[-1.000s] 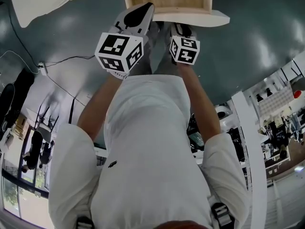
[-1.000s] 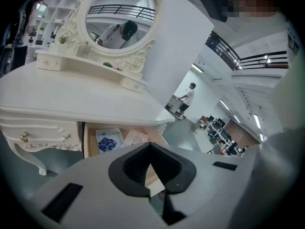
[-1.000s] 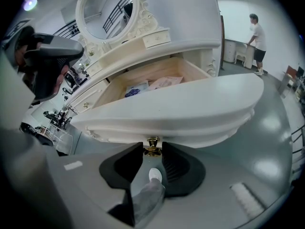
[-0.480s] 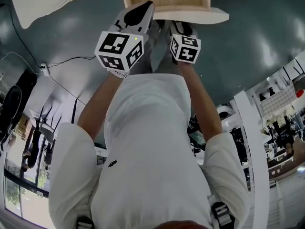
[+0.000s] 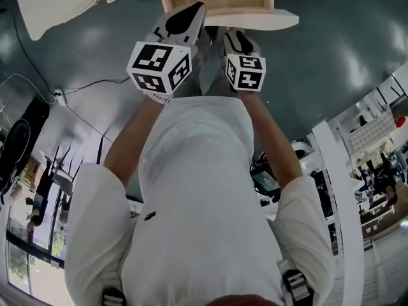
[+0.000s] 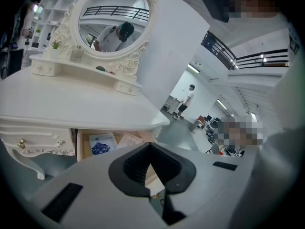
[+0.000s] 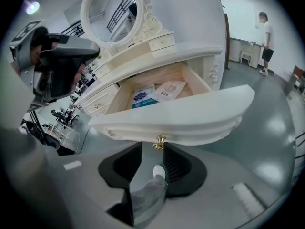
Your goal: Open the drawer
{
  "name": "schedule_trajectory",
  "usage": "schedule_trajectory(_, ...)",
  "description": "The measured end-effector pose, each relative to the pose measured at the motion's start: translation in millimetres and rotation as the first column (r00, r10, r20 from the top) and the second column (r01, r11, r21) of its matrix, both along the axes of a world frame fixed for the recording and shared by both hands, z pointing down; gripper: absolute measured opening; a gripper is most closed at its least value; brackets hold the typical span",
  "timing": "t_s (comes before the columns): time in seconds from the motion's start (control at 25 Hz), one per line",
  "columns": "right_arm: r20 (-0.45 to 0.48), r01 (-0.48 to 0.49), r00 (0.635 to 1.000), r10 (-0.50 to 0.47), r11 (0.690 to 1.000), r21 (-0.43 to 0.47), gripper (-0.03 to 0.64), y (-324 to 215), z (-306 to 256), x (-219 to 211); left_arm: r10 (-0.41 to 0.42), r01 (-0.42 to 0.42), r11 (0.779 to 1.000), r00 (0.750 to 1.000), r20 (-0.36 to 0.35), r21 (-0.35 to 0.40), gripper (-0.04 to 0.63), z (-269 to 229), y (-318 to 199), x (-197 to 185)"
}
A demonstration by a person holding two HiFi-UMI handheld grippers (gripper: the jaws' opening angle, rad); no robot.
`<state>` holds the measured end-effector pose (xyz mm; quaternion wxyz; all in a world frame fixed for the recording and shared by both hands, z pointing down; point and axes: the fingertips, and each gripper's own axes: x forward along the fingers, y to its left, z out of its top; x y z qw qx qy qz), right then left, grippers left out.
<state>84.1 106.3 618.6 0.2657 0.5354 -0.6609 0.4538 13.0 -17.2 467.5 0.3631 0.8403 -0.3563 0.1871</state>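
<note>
Mid-frame, my right gripper [image 7: 153, 146] jaws gape at the cream wooden drawer [image 7: 190, 116], by its brass knob [image 7: 159, 142]; left gripper [image 6: 150, 146] jaws together; unclamped, I'd slip.

The drawer [image 7: 190, 111] stands pulled well out from under the white counter [image 7: 162, 55], its curved cream front level, with a small brass knob [image 7: 159, 141] at the middle. Its pale wooden inside holds what look like a blue-printed leaflet [image 7: 142, 97] and a pale paper [image 7: 167, 89], lying flat side by side.
</note>
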Motion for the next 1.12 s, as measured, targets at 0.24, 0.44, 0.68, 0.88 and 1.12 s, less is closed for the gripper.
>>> schedule_trajectory(0.24, 0.022, 0.022, 0.999, -0.023, 0.998, 0.056, 0.123, -6, -35, -5, -0.001, 0.001, 1.000, 1.000, -0.009, 0.015, 0.009, -11, -3, 1)
schedule_trajectory(0.44, 0.031, 0.023, 0.999, -0.027, 0.993, 0.114, 0.110, -9, -65, -8, -0.005, 0.006, 1.000, 1.000, -0.013, 0.029, 0.009, -24, 6, -1)
schedule_trajectory(0.68, -0.003, 0.047, 0.999, -0.048, 0.976, 0.213, 0.026, -31, -111, -12, -0.024, 0.025, 0.998, 1.000, -0.018, 0.056, 0.009, -52, 13, -11)
schedule_trajectory(0.88, -0.020, 0.072, 0.997, -0.069, 0.954, 0.292, 0.014, -58, -144, -14, -0.068, 0.069, 0.996, 0.997, -0.023, 0.065, 0.009, -66, 18, -26)
schedule_trajectory(1.12, -0.029, 0.125, 0.992, -0.123, 0.922, 0.368, 0.011, -92, -177, -18, -0.103, 0.106, 0.990, 0.994, -0.030, 0.090, 0.009, -80, 16, -41)
